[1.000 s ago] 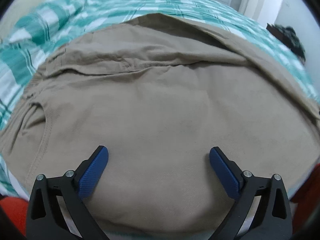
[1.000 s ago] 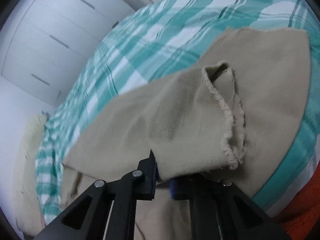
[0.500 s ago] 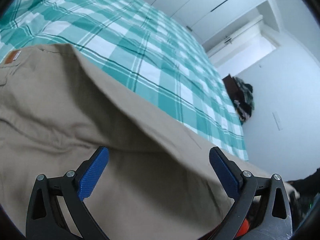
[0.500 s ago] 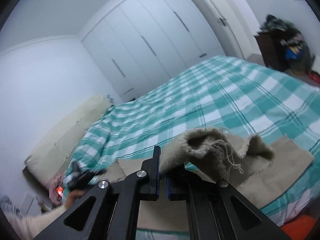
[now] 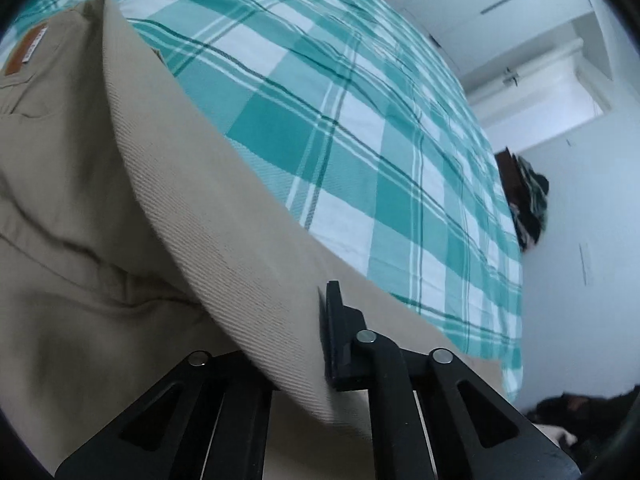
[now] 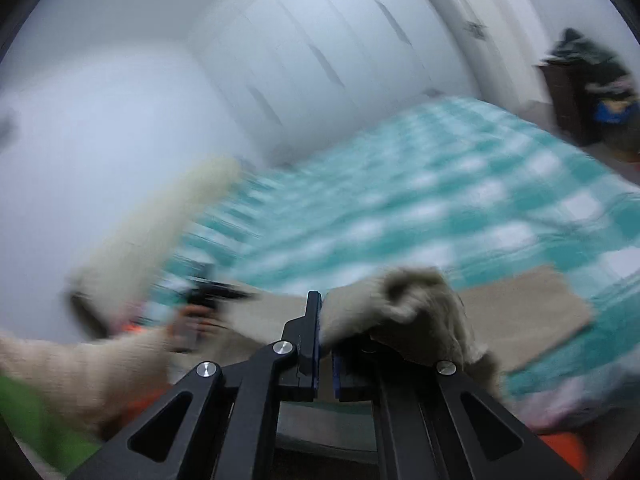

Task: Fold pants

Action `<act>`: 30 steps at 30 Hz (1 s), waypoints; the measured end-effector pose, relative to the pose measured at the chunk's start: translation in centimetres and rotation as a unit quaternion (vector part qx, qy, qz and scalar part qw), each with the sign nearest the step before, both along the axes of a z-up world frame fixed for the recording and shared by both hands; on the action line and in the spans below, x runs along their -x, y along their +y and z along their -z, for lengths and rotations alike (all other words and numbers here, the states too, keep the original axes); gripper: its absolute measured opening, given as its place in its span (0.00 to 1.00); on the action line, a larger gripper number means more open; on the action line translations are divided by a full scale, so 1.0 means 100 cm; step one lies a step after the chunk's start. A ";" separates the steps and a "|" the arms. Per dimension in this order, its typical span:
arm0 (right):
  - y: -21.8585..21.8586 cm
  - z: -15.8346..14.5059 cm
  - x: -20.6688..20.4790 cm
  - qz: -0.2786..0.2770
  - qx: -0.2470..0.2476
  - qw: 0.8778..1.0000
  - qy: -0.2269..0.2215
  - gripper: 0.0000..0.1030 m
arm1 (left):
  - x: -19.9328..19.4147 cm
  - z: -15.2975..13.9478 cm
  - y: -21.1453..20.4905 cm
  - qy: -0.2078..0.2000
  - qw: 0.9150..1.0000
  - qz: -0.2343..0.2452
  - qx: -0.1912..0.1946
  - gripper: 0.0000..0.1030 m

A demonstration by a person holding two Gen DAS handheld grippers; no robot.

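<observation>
Pants (image 5: pixel 120 240) lie along the near edge of the bed (image 5: pixel 340 140), barely folded yet. Left tongs (image 5: pixel 316 344) clench a fabric fold, right tongs (image 6: pixel 326 344) pinch the frayed hem (image 6: pixel 416 308), so the fold-over's left.

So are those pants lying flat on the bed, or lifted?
Partly lifted. The left gripper pinches a fold of the pants, the right gripper holds a frayed hem raised; the rest lies on the bed.

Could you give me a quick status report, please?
Left gripper shut on pants. Right gripper shut on frayed hem. Bedspread unobstructed.
</observation>
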State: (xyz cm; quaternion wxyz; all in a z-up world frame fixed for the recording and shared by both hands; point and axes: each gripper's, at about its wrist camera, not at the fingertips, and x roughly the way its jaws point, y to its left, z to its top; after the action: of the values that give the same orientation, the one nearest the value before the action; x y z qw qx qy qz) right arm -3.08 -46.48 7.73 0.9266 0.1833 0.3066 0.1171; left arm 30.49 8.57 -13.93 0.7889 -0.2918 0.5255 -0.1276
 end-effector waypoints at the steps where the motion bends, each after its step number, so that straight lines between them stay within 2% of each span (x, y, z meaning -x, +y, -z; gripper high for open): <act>1: -0.007 0.011 -0.020 0.023 0.030 0.999 0.034 0.04 | 0.002 -0.008 0.001 -0.010 1.000 -0.013 0.018 0.03; 3: -0.023 0.026 -0.063 0.050 0.043 0.995 0.075 0.04 | 0.009 -0.038 0.007 -0.051 0.996 -0.034 0.066 0.03; 4: -0.029 0.023 -0.083 0.055 0.041 0.995 0.071 0.04 | 0.017 -0.065 0.013 -0.091 0.992 -0.040 0.083 0.03; 6: -0.035 -0.007 -0.109 0.057 0.039 0.998 0.013 0.04 | 0.038 -0.102 0.024 -0.158 0.983 -0.043 0.083 0.05; 7: -0.035 -0.035 -0.116 0.051 0.034 0.997 -0.043 0.04 | 0.052 -0.118 0.030 -0.190 0.978 -0.039 0.075 0.05; 8: -0.033 -0.052 -0.116 0.043 0.032 0.996 -0.074 0.04 | 0.069 -0.129 0.036 -0.216 0.974 -0.029 0.059 0.05; 10: -0.032 -0.081 -0.114 0.018 0.035 0.992 -0.124 0.04 | 0.097 -0.127 0.041 -0.232 0.972 -0.008 0.028 0.07; 12: -0.037 -0.081 -0.112 0.000 0.042 0.993 -0.114 0.05 | 0.123 -0.097 0.036 -0.200 0.980 0.016 0.005 0.07; 14: -0.051 -0.048 -0.108 0.001 0.031 0.998 -0.055 0.05 | 0.144 -0.049 0.020 -0.147 0.988 0.044 -0.010 0.08; 16: -0.072 0.012 -0.106 0.030 0.014 0.999 0.032 0.06 | 0.159 -0.003 0.003 -0.089 0.994 0.064 -0.020 0.10; 18: -0.097 0.082 -0.098 0.076 -0.010 0.987 0.141 0.07 | 0.168 0.027 -0.011 -0.052 0.996 0.076 -0.019 0.06; 20: -0.120 0.147 -0.083 0.131 -0.030 0.962 0.236 0.07 | 0.173 0.032 -0.020 -0.050 0.994 0.089 -0.041 0.05; 22: -0.127 0.170 -0.073 0.145 -0.050 0.954 0.257 0.07 | 0.172 0.027 -0.023 -0.059 0.992 0.097 -0.052 0.06; 23: -0.130 0.169 -0.069 0.149 -0.062 0.954 0.251 0.07 | 0.170 0.025 -0.022 -0.061 0.992 0.096 -0.051 0.06; 24: -0.128 0.162 -0.069 0.148 -0.054 0.959 0.236 0.08 | 0.169 0.024 -0.021 -0.061 0.993 0.092 -0.047 0.06; 25: -0.127 0.157 -0.069 0.146 -0.045 0.962 0.226 0.13 | 0.168 0.027 -0.020 -0.060 0.993 0.089 -0.044 0.06; 26: -0.126 0.155 -0.069 0.146 -0.039 0.963 0.221 0.28 | 0.167 0.029 -0.019 -0.059 0.994 0.087 -0.040 0.06; 28: -0.125 0.160 -0.073 0.143 -0.056 0.963 0.223 0.50 | 0.168 0.032 -0.019 -0.058 0.994 0.086 -0.035 0.06; 30: -0.131 0.160 -0.073 0.146 -0.095 0.961 0.213 0.50 | 0.170 0.031 -0.020 -0.060 0.994 0.086 -0.032 0.06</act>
State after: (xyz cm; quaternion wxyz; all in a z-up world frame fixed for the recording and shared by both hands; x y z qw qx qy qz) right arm 4.22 -59.56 -8.27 0.8255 0.3338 0.4539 -0.0328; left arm 13.48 6.58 -17.06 0.8140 -0.2122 0.5043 -0.1952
